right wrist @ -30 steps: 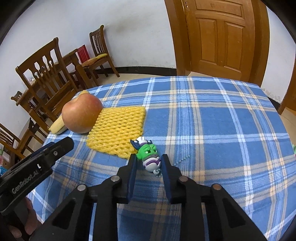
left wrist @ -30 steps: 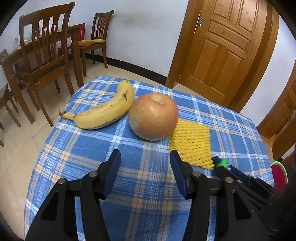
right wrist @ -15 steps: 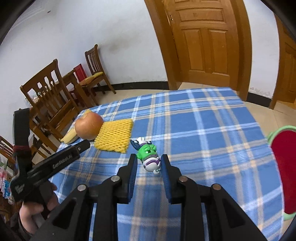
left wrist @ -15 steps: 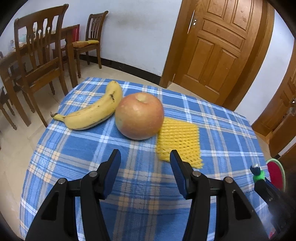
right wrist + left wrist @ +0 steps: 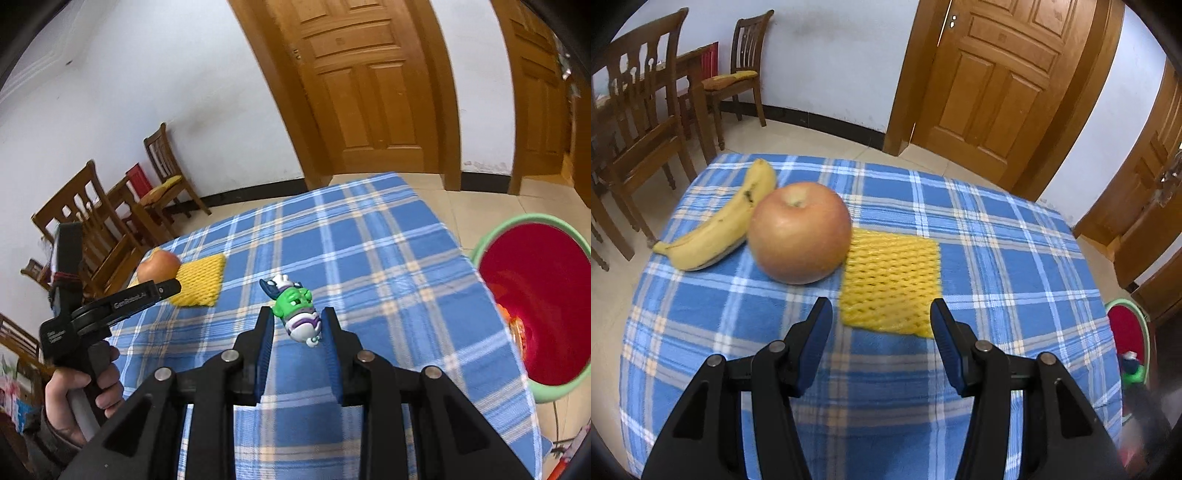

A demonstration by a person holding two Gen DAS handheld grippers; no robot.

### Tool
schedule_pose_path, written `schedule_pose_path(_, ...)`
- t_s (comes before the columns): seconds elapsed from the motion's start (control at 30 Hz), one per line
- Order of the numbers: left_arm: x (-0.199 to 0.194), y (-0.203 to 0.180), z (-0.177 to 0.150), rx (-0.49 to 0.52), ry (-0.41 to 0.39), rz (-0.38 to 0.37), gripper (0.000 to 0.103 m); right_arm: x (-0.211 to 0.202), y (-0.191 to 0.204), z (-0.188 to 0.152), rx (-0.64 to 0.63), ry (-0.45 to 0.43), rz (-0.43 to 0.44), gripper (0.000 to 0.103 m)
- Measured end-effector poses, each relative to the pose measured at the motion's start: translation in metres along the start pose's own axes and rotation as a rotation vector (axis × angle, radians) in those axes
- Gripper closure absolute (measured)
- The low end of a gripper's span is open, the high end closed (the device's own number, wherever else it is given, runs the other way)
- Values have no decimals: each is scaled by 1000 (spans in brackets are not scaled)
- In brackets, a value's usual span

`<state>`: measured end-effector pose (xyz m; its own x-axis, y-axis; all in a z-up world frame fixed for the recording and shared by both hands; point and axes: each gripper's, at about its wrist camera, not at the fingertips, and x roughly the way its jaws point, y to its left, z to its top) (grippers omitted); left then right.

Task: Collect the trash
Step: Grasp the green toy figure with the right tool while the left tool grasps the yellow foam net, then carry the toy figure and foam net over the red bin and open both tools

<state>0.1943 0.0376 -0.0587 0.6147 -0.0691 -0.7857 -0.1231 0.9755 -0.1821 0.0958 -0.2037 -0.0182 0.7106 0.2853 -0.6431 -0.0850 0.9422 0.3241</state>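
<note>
- Carrying the small green toy figure [image 5: 297,312] in my right tongs [image 5: 298,325], I have it pinched at its lower body between narrow jaws, lifted clear of the blue plaid counter [image 5: 369,258].
- I see the red bin with the green rim [image 5: 532,306] just off the counter's right edge, its mouth tipped towards my right camera; something orange lies inside, too blurred to name.
- I judge the step in hand as the haul to the bin: the toy is gripped but not yet over the opening.
- I hold my left tongs [image 5: 881,321] half open and empty above the counter, lined up on the yellow foam fruit net [image 5: 890,286], which lies flat near the middle of the counter.
- I note the net touches the apple [image 5: 800,232] on its left side, and the banana [image 5: 720,225] lies beyond the apple towards the left edge.
- My next move calls for swinging the right tongs on past the right edge until the toy hangs over the bin's mouth, then spreading the jaws.
- I would then lower the left tongs onto the net's near edge, keeping off the apple so it does not roll.
</note>
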Motion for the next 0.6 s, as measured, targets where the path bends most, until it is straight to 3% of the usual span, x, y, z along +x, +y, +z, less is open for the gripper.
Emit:
schedule_pose_path(0.33, 33, -9, 2, 13, 40, 30, 44, -4, -26, -1, 64, -6, -12, 74)
schedule_pose_path(0.5, 37, -12, 1, 33, 23, 34, 44, -1, -29, -6, 76, 5, -10, 74)
schedule_pose_path(0.6, 38, -14, 0, 57, 13, 24, 53, 1, -30, -7, 82, 18, -6, 74)
